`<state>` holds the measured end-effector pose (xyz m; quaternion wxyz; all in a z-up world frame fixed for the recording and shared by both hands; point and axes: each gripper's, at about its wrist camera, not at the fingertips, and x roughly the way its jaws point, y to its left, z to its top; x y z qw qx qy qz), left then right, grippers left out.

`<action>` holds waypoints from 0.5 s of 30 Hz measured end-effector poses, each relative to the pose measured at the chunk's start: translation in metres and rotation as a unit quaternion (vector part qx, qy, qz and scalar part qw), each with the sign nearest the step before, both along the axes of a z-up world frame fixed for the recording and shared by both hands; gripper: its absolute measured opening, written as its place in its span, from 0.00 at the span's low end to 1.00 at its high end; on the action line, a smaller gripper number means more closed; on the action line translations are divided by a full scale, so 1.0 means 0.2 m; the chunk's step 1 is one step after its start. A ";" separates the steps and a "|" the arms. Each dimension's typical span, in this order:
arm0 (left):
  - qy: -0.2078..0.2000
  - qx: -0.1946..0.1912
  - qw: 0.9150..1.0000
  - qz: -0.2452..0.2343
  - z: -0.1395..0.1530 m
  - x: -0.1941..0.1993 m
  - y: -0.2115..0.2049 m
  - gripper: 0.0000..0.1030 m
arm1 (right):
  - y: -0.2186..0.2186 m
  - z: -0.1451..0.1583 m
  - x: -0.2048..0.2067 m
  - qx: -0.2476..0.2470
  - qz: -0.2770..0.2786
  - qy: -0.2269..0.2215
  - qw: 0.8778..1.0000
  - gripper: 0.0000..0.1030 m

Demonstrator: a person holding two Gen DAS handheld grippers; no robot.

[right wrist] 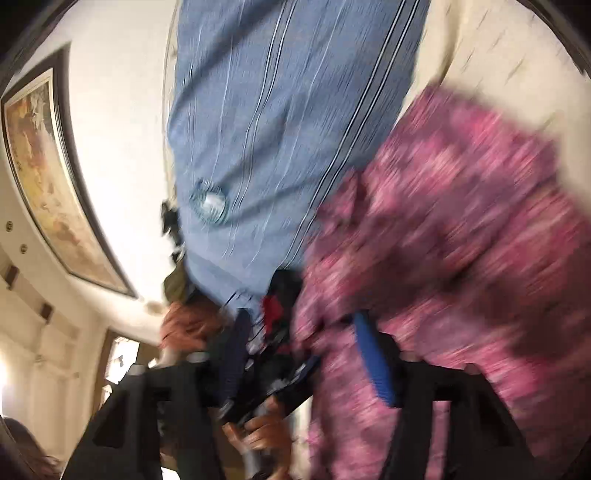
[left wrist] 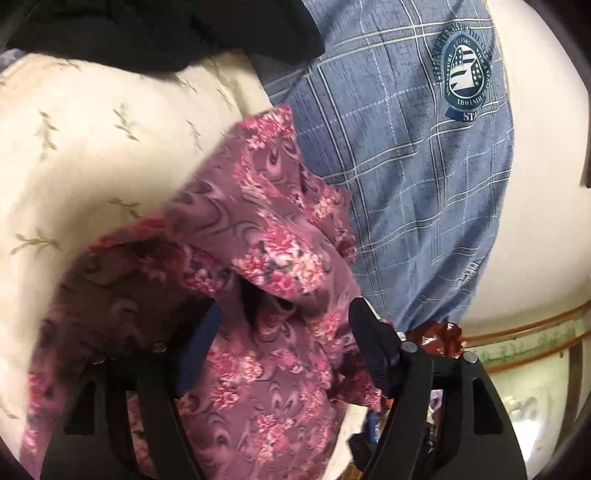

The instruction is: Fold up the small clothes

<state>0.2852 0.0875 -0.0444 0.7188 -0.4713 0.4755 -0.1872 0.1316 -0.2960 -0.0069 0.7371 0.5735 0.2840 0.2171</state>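
Observation:
A pink floral garment [left wrist: 266,258] lies crumpled on a cream sheet with a leaf print [left wrist: 92,155]. My left gripper [left wrist: 284,314] is over it, jaws wide apart, with the cloth bunched between and draped over the left finger. In the blurred right wrist view the same garment [right wrist: 461,221] fills the right side. My right gripper [right wrist: 299,332] has its jaws apart; the blue-padded right finger [right wrist: 373,362] is against the pink cloth. The other gripper and a hand [right wrist: 258,428] show between the fingers.
Blue plaid shorts with a round badge [left wrist: 406,147] lie beside the pink garment, also in the right wrist view [right wrist: 266,129]. A dark garment [left wrist: 166,33] lies at the top. A framed picture [right wrist: 48,177] hangs on the wall.

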 end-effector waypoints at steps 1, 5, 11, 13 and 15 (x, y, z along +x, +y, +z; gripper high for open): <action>0.001 0.005 1.000 0.003 0.00 0.01 0.00 0.70 | 0.05 0.00 0.04 0.012 0.012 0.005 1.000 0.70; 0.017 0.016 1.000 0.004 -0.05 0.08 -0.04 0.70 | 0.14 -0.08 0.24 0.081 -0.011 0.047 0.996 0.70; -0.003 0.032 0.999 0.018 -0.03 0.12 -0.01 0.63 | 0.12 -0.26 0.32 0.184 -0.123 0.130 0.966 0.70; -0.013 0.033 0.999 0.016 -0.04 0.13 -0.01 0.41 | 0.09 -0.32 0.29 0.197 -0.164 0.144 0.956 0.70; -0.026 0.019 0.999 0.012 -0.04 0.14 -0.01 0.11 | 0.06 -0.38 0.27 0.203 -0.185 0.163 0.948 0.56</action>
